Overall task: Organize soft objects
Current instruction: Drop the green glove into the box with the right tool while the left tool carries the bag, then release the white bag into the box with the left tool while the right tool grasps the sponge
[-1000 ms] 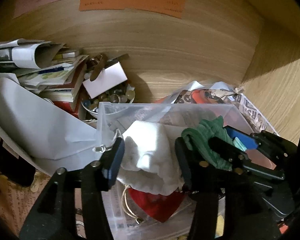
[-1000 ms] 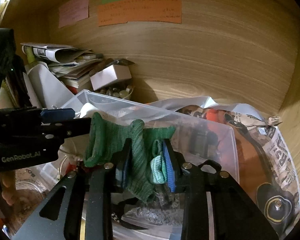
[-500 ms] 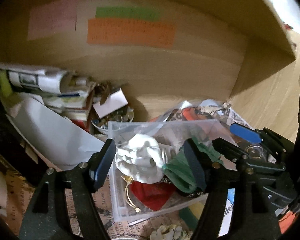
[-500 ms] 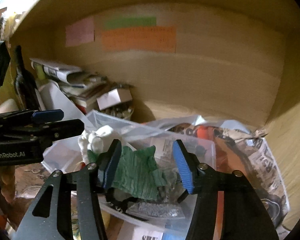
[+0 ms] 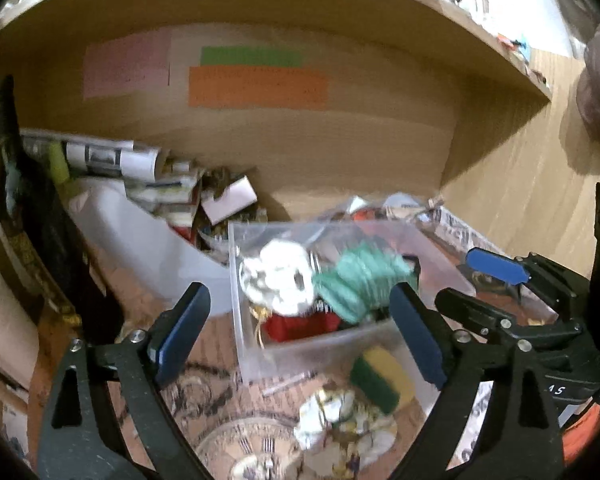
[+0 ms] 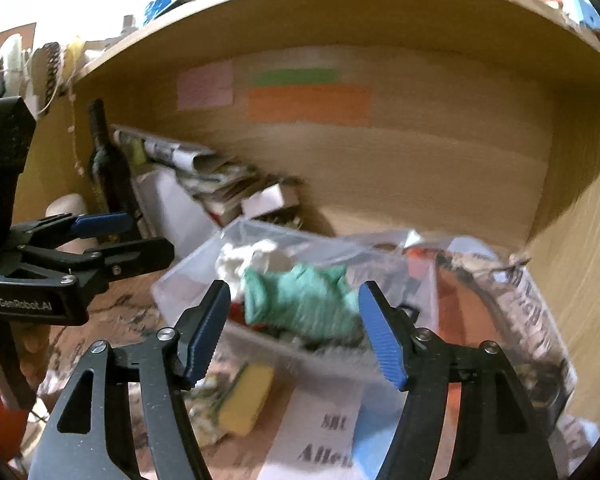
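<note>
Left gripper [image 5: 300, 332]: jaws spread wide, nothing between the pads; they have just been opening. A second ago the white cloth [image 5: 278, 282] sat bunched between them; now it lies released in the clear plastic bin [image 5: 244, 344], at the bin's left end.

Right gripper [image 6: 296, 332]: jaws apart, pads clear of the green knit cloth [image 6: 300, 300]; also just been opening. A second ago it pinched that cloth; now the cloth rests in the same bin, just right of the white one and touching it. Both grippers sit farther back from the bin than before, so more of the shelf and desk shows.

Surface: cluttered wooden desk recess under a shelf, newspaper [image 5: 456, 232] spread beneath and beside the bin. A red item [image 5: 300, 326] lies under the two cloths in the bin. In front of the bin: one yellow-and-green sponge [image 5: 380, 376] and one crumpled patterned cloth [image 5: 340, 416].

Back wall: three paper notes, one pink [image 5: 126, 62], one green [image 5: 250, 56], one orange [image 5: 258, 88]. At left, a stack of papers and books [image 5: 156, 184] and one dark bottle [image 6: 108, 168]. Frames blurred; fine detail unreadable.
</note>
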Action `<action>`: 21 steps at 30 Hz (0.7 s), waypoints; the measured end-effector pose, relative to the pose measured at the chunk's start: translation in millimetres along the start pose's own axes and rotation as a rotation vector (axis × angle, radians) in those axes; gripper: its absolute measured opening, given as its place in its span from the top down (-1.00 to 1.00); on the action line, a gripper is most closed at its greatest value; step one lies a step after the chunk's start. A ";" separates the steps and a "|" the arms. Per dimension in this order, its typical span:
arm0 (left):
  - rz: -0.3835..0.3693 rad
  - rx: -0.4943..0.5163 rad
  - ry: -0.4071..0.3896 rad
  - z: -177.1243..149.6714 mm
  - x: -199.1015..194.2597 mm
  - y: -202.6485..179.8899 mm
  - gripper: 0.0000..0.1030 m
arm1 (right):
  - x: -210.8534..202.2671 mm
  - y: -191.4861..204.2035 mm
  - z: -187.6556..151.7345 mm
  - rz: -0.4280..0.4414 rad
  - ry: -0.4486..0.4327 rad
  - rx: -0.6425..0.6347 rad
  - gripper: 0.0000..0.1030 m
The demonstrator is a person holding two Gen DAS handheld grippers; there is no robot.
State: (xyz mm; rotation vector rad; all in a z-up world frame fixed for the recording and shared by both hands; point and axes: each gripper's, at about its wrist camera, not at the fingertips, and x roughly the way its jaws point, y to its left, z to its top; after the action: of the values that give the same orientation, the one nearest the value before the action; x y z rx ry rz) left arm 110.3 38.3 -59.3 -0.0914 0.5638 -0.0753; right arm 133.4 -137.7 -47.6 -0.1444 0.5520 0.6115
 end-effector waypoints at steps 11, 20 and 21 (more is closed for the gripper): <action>0.007 -0.016 0.173 -57.4 17.5 7.1 -0.79 | 30.8 15.3 -48.4 0.064 0.169 0.050 -0.23; -0.004 -0.039 0.265 -84.9 31.2 10.8 -0.79 | 50.5 18.0 -64.6 0.097 0.264 0.059 0.43; -0.009 -0.039 0.268 -85.8 32.0 9.4 -0.79 | 48.7 18.8 -64.8 0.094 0.258 0.060 0.44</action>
State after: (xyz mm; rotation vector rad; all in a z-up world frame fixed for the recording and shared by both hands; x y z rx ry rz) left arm 91.6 39.0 -149.4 -0.1232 0.8333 -0.0863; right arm 126.6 -116.4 -127.8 -0.1427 0.8297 0.6716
